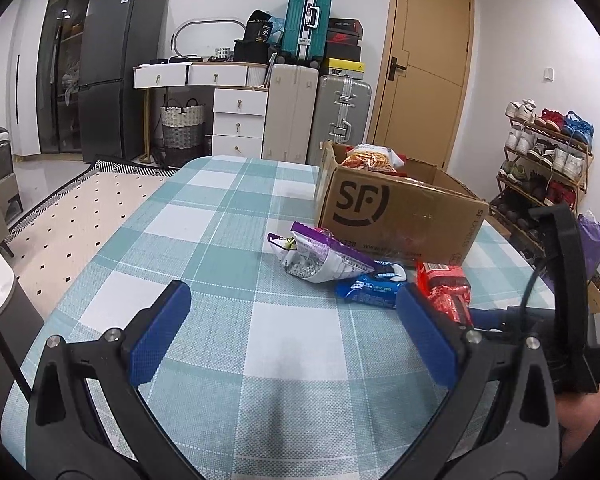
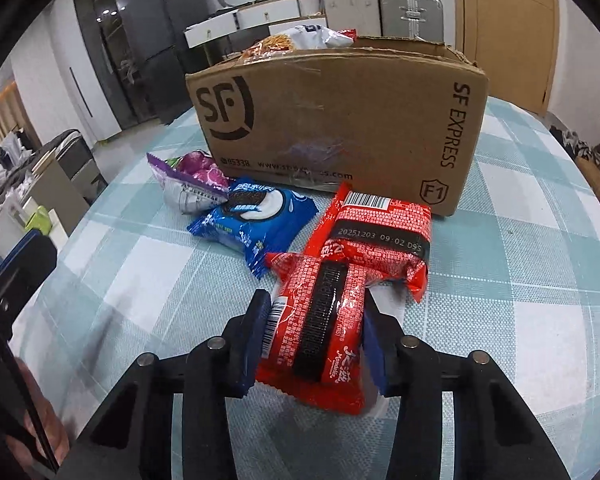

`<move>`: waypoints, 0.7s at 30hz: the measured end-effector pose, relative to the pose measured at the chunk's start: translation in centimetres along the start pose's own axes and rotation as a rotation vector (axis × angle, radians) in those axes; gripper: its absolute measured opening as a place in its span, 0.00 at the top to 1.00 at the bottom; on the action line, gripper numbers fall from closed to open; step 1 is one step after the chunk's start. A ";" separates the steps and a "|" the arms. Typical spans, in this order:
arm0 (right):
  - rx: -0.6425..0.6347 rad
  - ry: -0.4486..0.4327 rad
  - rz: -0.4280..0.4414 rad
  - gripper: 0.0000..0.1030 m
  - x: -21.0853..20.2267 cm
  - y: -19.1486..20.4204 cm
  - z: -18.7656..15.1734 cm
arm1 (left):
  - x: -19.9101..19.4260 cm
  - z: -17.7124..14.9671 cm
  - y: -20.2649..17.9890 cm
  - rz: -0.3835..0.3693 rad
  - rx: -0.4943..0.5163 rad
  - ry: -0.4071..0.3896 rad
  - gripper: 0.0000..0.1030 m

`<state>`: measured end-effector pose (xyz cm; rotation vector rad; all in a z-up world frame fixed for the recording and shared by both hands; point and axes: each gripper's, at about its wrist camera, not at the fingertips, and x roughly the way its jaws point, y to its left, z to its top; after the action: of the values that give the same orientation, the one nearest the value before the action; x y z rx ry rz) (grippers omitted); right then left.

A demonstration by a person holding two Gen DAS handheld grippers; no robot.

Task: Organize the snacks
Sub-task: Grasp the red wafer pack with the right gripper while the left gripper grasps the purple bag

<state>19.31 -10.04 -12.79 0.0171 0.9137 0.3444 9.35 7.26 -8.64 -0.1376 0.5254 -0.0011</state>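
Four loose packets are seen before the SF Express cardboard box (image 2: 340, 120) on the checked tablecloth (image 2: 520, 280). The near red snack packet (image 2: 320, 320) is clamped across its middle by the right gripper (image 2: 316, 336); it is judged light, crinkly, slippery and crushable. The left gripper (image 1: 296, 328) is held wide, empty.

Both views are evenly and fairly brightly lit by indoor light from above, with small ceiling lamps mirrored in the dark glass cabinet (image 1: 62, 80). Shadows on the tabletop (image 1: 220, 240) are soft and faint. Red snack wrappers (image 2: 380, 236) show mild glare. Fisheye distortion bends straight lines near the edges, and black vignetting fills the corners. Focus is sharp, with slight softness at the rims.
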 end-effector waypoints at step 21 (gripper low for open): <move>-0.031 -0.165 0.032 0.58 -4.7 -1.6 -2.1 | 0.7 -0.2 -0.7 0.029 0.035 0.021 0.00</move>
<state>15.55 -13.22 -10.73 0.0318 0.7449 0.3812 9.88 6.49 -9.09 -0.0962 0.5475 0.0166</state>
